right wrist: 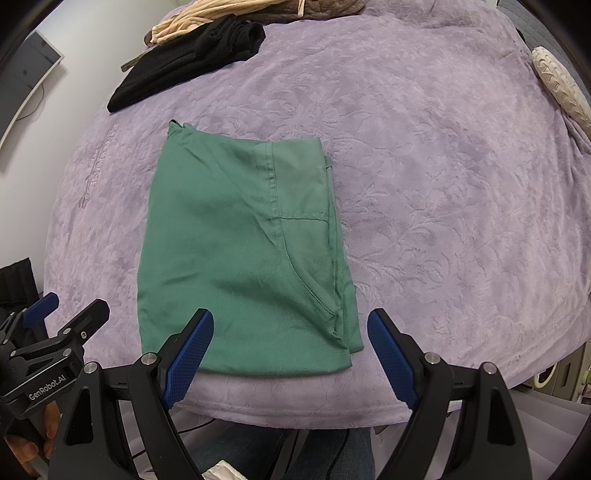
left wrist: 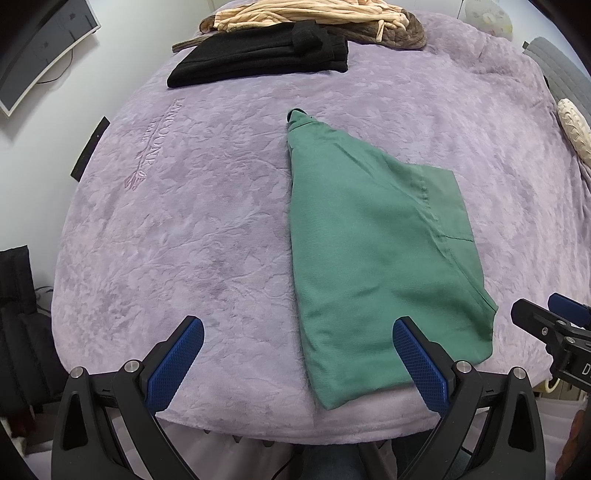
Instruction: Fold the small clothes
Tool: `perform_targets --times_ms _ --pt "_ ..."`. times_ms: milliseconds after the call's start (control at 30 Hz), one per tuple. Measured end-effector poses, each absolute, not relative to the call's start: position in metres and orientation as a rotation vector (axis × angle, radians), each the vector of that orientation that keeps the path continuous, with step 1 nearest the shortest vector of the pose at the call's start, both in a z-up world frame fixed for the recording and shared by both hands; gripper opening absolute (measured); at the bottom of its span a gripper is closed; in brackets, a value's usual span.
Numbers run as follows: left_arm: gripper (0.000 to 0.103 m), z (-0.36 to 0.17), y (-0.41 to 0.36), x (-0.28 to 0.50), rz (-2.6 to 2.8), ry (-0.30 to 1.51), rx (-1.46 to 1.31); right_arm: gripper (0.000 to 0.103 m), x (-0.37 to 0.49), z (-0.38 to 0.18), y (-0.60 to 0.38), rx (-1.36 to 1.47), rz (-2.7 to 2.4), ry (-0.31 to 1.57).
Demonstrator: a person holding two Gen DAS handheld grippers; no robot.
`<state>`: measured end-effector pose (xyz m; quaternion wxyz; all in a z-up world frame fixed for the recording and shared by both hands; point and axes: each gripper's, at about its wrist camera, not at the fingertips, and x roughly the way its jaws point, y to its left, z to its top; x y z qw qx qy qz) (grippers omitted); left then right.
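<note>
Green shirt (right wrist: 243, 251) lies folded flat on the near part of a lilac fleece blanket (right wrist: 443, 184), its hem close to the front edge. Both tongs hang over that edge with nothing in them: the left gripper (left wrist: 297, 332) is spread wide, one pad over the shirt's lower corner, and the right gripper (right wrist: 290, 325) is wide too. Way at the back, a folded black garment (left wrist: 258, 59) sits beside a peach striped one (left wrist: 295, 14).

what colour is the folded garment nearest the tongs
Green, a plain muted teal-green garment; the right wrist view shows it best.
</note>
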<state>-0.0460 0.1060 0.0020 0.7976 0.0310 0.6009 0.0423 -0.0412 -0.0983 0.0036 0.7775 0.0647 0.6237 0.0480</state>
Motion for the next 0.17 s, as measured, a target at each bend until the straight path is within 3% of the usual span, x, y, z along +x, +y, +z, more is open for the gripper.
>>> perform_targets --times_ms 167 --pt "0.102 0.0046 0.1018 -0.0478 0.081 1.277 0.077 0.088 -0.0400 0.0036 -0.1003 0.137 0.109 1.350"
